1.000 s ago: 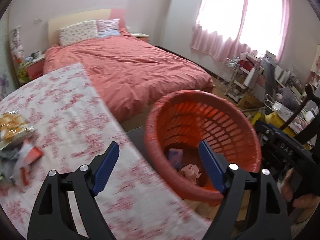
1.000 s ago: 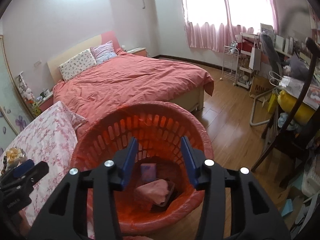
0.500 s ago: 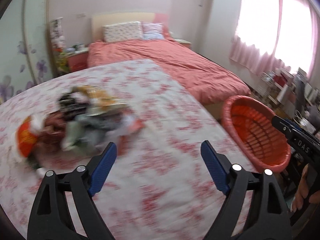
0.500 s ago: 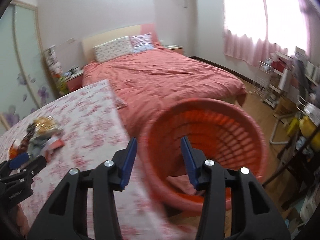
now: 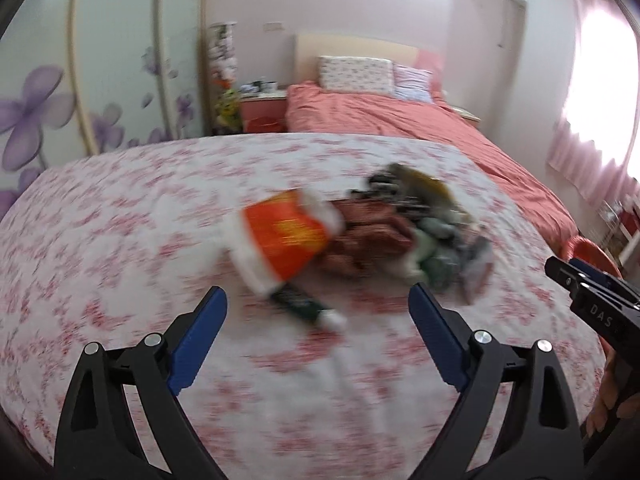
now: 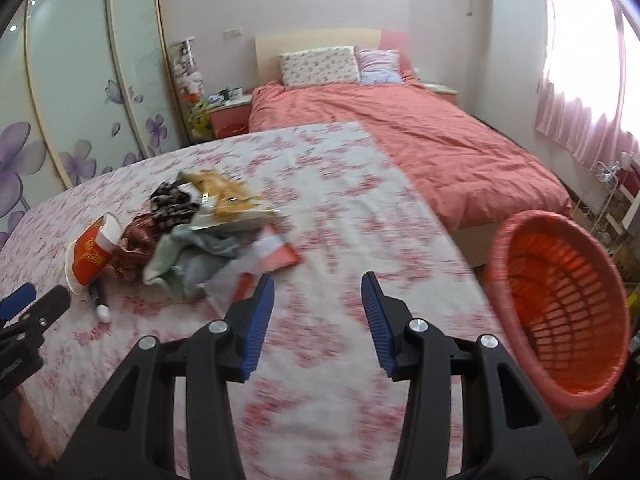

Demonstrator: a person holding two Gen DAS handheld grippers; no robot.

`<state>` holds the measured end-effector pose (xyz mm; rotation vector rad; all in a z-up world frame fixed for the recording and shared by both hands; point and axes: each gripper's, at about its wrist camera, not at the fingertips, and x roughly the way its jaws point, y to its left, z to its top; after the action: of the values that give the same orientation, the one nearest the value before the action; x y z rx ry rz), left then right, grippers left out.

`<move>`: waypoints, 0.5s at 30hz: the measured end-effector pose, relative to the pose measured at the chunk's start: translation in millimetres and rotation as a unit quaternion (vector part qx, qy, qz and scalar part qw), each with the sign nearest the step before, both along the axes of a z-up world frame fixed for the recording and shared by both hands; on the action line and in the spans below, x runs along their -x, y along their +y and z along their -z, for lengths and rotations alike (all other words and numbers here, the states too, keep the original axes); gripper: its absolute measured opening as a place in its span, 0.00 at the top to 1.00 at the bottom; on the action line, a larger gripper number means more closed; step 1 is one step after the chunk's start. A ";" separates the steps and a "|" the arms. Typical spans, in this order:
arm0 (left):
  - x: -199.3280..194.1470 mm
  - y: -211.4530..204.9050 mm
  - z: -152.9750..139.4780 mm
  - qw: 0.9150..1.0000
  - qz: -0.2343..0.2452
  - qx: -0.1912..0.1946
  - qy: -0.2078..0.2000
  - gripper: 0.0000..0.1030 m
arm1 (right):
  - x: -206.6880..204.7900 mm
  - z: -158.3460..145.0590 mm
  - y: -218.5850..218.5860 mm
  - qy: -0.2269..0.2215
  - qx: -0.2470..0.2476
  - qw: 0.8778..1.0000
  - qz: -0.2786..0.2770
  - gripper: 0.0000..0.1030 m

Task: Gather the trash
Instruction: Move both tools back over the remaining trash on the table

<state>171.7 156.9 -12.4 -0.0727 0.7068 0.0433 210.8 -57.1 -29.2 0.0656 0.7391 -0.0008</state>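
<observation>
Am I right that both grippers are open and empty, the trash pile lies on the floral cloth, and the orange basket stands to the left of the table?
Not quite: the orange basket stands to the right of the table, as the right wrist view shows. The rest holds: the left gripper and right gripper are open and empty, and the trash pile lies on the floral cloth.

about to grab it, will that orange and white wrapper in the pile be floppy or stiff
The orange and white wrapper looks crumpled and thin, so probably floppy and light. It rests against other trash, so lifting it may drag neighbours.
</observation>
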 end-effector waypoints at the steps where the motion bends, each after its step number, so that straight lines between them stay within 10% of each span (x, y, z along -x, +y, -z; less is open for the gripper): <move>1: 0.0 9.7 1.4 1.000 -0.008 0.003 0.002 0.12 | -2.9 2.1 4.5 0.004 -0.005 1.000 -0.002 0.57; 15: 4.5 61.9 18.2 0.998 -0.038 0.036 0.023 0.12 | -36.1 16.7 33.1 0.036 -0.052 0.998 0.011 0.71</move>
<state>167.2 218.7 -30.6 -0.1676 0.7523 0.0936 246.9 -24.0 -45.9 0.1726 0.8094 0.0150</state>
